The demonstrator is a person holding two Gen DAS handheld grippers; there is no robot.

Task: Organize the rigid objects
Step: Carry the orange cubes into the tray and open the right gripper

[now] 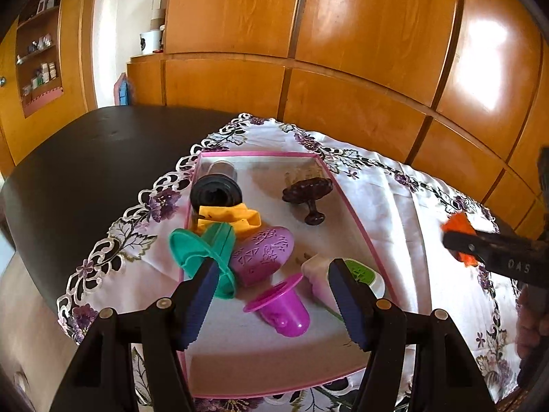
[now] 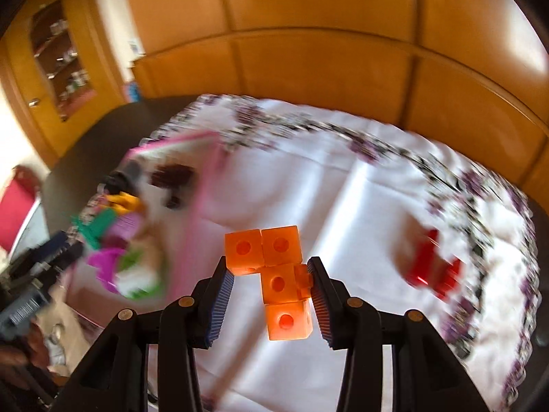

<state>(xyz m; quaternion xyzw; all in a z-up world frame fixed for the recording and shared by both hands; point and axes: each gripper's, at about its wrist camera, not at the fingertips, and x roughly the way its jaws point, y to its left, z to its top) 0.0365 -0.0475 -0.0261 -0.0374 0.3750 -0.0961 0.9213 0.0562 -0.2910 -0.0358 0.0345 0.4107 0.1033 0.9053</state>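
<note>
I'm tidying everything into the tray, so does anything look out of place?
Yes. A red block piece lies alone on the tablecloth, outside the pink tray. The right gripper holds orange blocks, also not in it.

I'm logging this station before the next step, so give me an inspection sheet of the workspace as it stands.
Surface: dark table under an embroidered white cloth.
Job's things: pink-rimmed tray holds molds, a purple cup and a dark stemmed piece; red block piece lies on the cloth.
Clutter: nothing seen.
Grippers: left gripper open above the tray; right gripper shut on orange block piece.
Cables: nothing seen.
Surroundings: wooden wall panels, shelf niche.
</note>
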